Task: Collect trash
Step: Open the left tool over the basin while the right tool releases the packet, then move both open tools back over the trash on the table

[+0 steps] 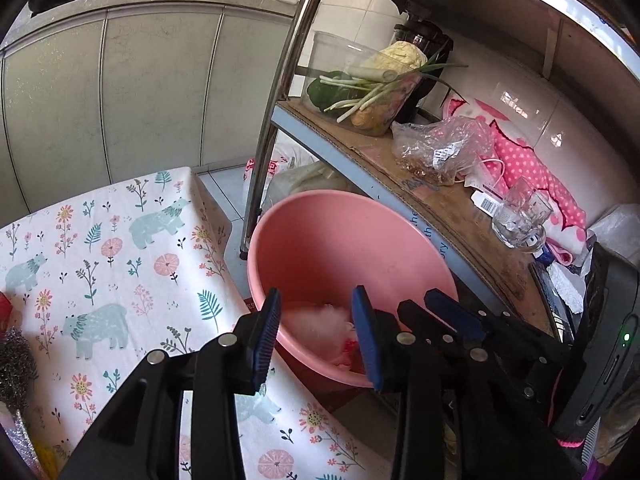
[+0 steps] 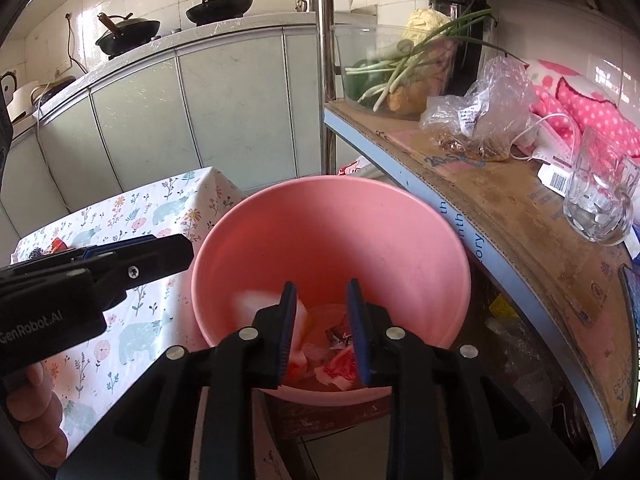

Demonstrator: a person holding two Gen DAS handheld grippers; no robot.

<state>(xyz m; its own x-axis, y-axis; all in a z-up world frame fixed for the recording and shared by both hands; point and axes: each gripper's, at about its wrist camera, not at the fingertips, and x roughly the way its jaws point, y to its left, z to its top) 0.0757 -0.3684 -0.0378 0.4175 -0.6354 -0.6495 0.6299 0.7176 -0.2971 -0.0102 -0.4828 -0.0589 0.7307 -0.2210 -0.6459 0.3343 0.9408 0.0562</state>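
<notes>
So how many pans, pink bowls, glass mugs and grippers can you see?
Pans: 2, one and another, on the counter.
Pink bowl: 1, with scraps in it.
Glass mug: 1, on the shelf.
Grippers: 2, left gripper and right gripper, both open.
Total: 6.

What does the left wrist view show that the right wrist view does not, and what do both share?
Only the left wrist view shows the steel scourer at the table's edge. Only the right wrist view shows the person's fingers and the kettle on the counter. Both show the pink basin holding scraps, the floral tablecloth, the glass mug and the open left claw and right claw above the basin.
</notes>
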